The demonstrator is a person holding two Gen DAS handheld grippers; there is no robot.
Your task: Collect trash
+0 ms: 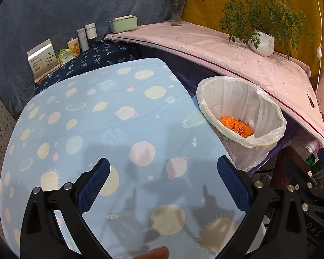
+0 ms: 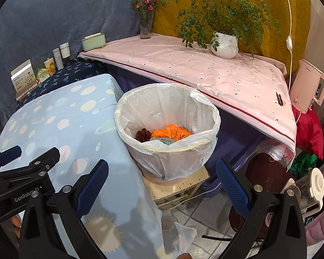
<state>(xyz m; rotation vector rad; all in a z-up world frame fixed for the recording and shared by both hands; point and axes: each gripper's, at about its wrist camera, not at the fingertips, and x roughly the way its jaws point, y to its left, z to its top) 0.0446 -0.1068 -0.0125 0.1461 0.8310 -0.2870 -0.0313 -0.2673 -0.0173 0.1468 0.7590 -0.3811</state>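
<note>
A round bin lined with a white plastic bag [image 1: 242, 99] [image 2: 168, 105] stands on a low stool beside the table with the light-blue planet cloth [image 1: 97, 118] [image 2: 60, 118]. Inside lie an orange wrapper [image 1: 236, 126] [image 2: 170, 132], a dark red crumpled piece [image 2: 143, 135] and a grey-blue packet [image 2: 162, 140]. My left gripper [image 1: 163, 181] is open and empty above the cloth, left of the bin; it also shows in the right wrist view [image 2: 29, 153]. My right gripper [image 2: 162, 183] is open and empty in front of the bin.
A pink-covered shelf [image 1: 237, 58] [image 2: 205, 71] behind the bin holds a potted plant [image 2: 224, 45], a flower vase [image 2: 145, 24] and a green box [image 2: 93, 41]. Boxes and bottles [image 1: 75, 43] stand at the far left. A white appliance [image 2: 308, 86] and blender [image 2: 308, 187] sit right.
</note>
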